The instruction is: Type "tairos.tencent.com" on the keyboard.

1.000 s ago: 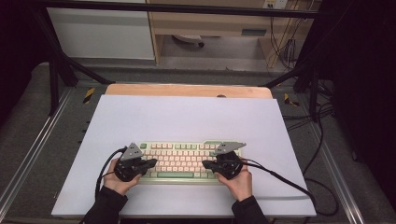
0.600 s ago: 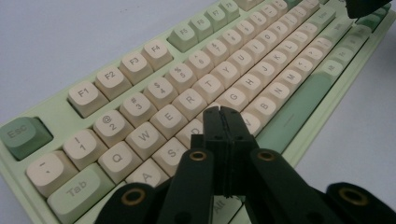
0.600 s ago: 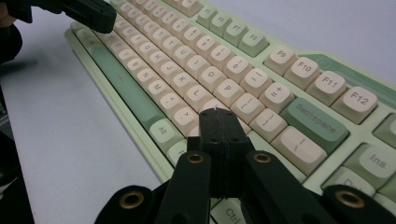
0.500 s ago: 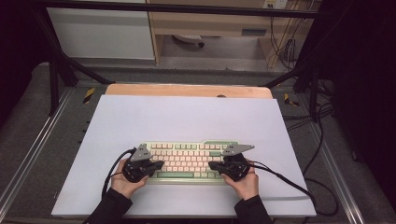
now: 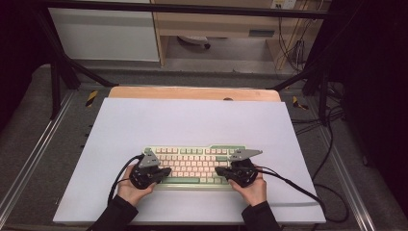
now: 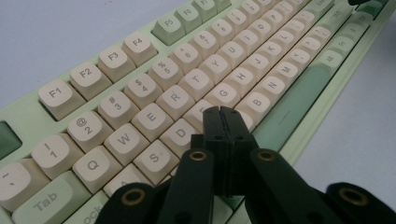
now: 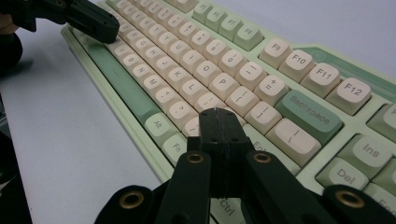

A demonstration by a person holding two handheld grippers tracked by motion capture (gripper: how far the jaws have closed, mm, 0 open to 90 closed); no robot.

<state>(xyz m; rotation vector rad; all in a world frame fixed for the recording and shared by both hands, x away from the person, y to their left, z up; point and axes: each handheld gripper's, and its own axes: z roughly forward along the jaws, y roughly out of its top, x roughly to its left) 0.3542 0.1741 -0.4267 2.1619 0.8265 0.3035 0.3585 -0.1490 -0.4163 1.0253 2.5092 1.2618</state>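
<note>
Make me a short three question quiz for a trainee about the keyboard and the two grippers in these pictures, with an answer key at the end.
1. True or false: the left hand-held gripper has its jaws closed together over the keyboard.
2. In the right gripper view, the tip of the right hand-held gripper is nearest which green key? A. the spacebar B. Backspace C. Alt
3. Fill in: in the high view, the keyboard lies on a ____ table surface.

Key
1. True: the two black jaws meet with no gap, above the keys near D and G.
2. C: the tip sits over the lower right keys close to Alt, with Backspace farther off.
3. White.
</note>
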